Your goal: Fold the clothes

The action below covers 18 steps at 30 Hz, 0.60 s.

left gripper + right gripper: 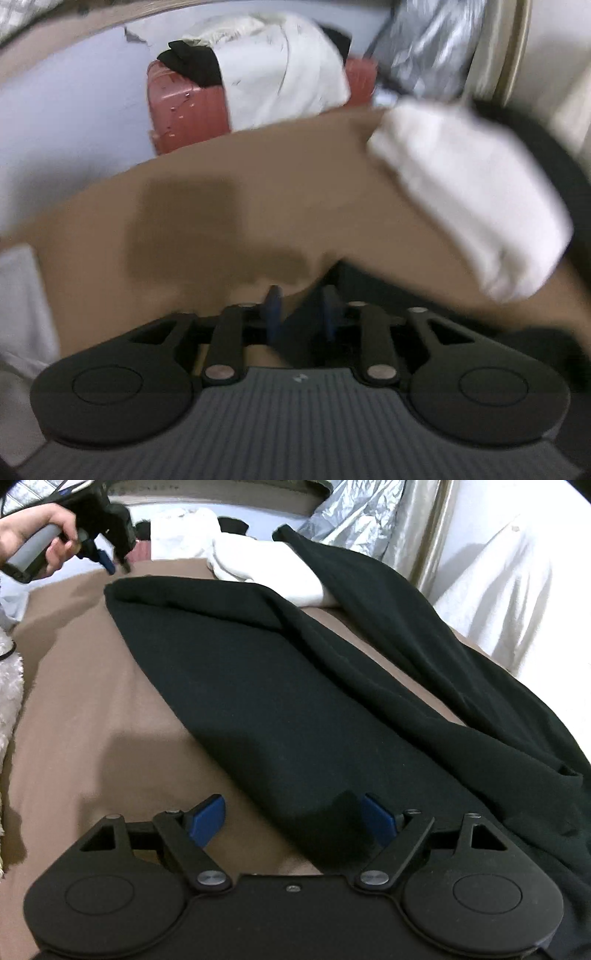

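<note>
My right gripper (pixel 293 818) gapes wide, straddling the black garment's (pixel 295 686) near edge. Left gripper (pixel 301 314) part open, holding nothing I can see, above the brown sheet (pixel 221 206)

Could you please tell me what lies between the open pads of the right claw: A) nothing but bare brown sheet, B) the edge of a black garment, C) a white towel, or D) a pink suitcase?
B: in the right wrist view the right claw is open, and the near edge of the black garment runs between its pads.
</note>
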{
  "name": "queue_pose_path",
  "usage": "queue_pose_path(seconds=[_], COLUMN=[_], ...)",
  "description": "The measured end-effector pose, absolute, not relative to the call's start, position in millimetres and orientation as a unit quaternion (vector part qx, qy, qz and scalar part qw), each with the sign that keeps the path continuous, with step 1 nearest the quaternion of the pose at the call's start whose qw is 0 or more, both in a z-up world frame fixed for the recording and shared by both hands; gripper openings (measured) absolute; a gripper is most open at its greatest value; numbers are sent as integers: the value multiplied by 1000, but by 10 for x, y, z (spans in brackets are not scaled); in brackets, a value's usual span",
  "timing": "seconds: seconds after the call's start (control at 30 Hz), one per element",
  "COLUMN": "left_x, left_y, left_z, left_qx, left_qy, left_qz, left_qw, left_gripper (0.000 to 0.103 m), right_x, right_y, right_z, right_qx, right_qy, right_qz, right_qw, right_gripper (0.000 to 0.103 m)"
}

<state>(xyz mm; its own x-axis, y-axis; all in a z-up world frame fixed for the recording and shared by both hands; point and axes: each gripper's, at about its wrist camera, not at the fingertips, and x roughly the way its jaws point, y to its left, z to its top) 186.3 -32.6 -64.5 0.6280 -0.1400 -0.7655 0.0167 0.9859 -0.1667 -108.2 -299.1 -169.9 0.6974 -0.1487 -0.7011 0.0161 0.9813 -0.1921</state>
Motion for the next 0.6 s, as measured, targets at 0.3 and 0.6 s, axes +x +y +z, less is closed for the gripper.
queue_pose_path(seconds=[0.3, 0.6], left_x=[1863, 1416], left_y=[-780, -1231], left_z=[-816, -570], left_qx=[-13, 71], left_qy=[453, 377], left_qz=[-132, -291], left_qw=[882, 876], left_gripper=[51, 92], right_x=[-1201, -1447], right_y=[-3078, -3538], right_z=[-1450, -1242], right_qx=[28, 153], right_qy=[306, 367], right_qz=[-69, 48], right_qw=[949, 916], right_gripper=[17, 48])
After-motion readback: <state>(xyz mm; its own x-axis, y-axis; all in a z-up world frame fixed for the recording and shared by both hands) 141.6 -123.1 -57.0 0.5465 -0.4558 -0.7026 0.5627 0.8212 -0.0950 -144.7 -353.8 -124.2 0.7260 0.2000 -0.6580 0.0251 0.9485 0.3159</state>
